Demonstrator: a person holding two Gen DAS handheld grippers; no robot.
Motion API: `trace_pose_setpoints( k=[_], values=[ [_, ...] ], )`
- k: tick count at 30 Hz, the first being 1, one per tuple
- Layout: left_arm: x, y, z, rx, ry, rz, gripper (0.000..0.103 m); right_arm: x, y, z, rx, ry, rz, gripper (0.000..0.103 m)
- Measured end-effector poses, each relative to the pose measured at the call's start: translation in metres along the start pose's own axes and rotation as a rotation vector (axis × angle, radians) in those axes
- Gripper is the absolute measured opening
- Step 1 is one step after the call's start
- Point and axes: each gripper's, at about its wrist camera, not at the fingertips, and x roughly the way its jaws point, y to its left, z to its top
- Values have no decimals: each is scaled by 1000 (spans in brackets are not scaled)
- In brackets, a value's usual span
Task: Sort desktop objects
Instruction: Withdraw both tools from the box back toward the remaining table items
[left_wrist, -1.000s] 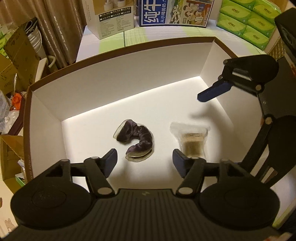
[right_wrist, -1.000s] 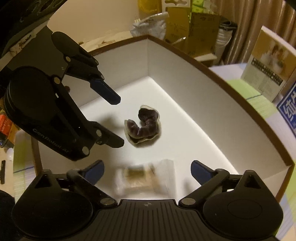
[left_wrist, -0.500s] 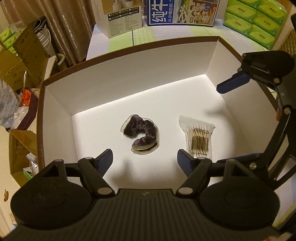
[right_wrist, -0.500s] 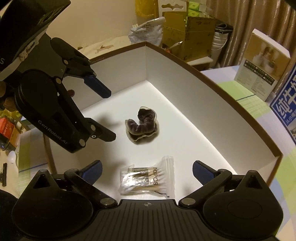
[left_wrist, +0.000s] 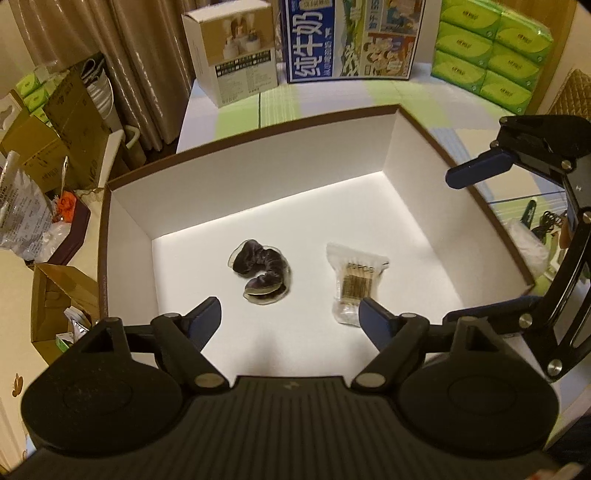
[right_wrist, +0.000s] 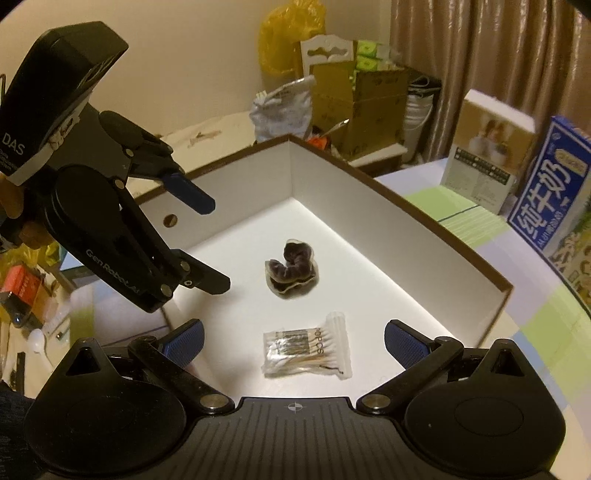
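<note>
Left tongs (left_wrist: 290, 314): hanging wide open over the near edge of the box, gripping nothing, both blue pads showing.
Right tongs (right_wrist: 293, 339): also gaping wide, nothing between the pads, hovering above the cotton swab packet.
Box (left_wrist: 258, 177): sitting on the counter, white inside with a brown rim, walls standing up all round.
Scrunchie (left_wrist: 262, 271): lying curled on the box floor, dark purple, in a clear wrapper, near the middle.
Cotton swab packet (left_wrist: 356, 282): lying flat on the box floor beside the scrunchie, apart from it; from the right wrist it is showing at (right_wrist: 308, 347), just ahead of the open pads.
Scrunchie from the right side (right_wrist: 291, 267): sitting farther in, towards the box corner.
Behind the box: a blue milk carton (left_wrist: 351, 37), a small white carton (left_wrist: 232, 55) and green tissue packs (left_wrist: 495, 48) are standing on the counter.
</note>
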Motion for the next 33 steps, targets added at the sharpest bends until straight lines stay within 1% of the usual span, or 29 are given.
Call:
trace_pose_setpoints(
  k=[1, 3, 8, 11, 21, 23, 27, 33],
  values=[
    [-4, -2, -1, -4, -5, 4, 84, -5, 2, -2, 2, -7, -6, 101],
    [-14, -8, -3, -7, -17, 17, 85, -16, 5, -6, 11, -21, -12, 101],
    [-32, -21, -11, -19, -36, 33, 85, -42, 11, -19, 41, -41, -32, 101],
    [-40, -32, -18, -14, -46, 55, 85, -58, 16, -29, 55, -51, -48, 101],
    [-60, -66, -46, -53, -54, 88, 86, -104, 28, -67, 129, -89, -90, 101],
    [-63, -73, -50, -62, -54, 83, 86, -112, 28, -76, 147, -91, -105, 101],
    [-64, -85, -57, -104, -46, 34, 86, -126, 28, -95, 189, -89, -112, 101],
    [-61, -113, -66, -104, -34, -10, 86, -147, 25, -125, 258, -78, -147, 101]
  ],
)
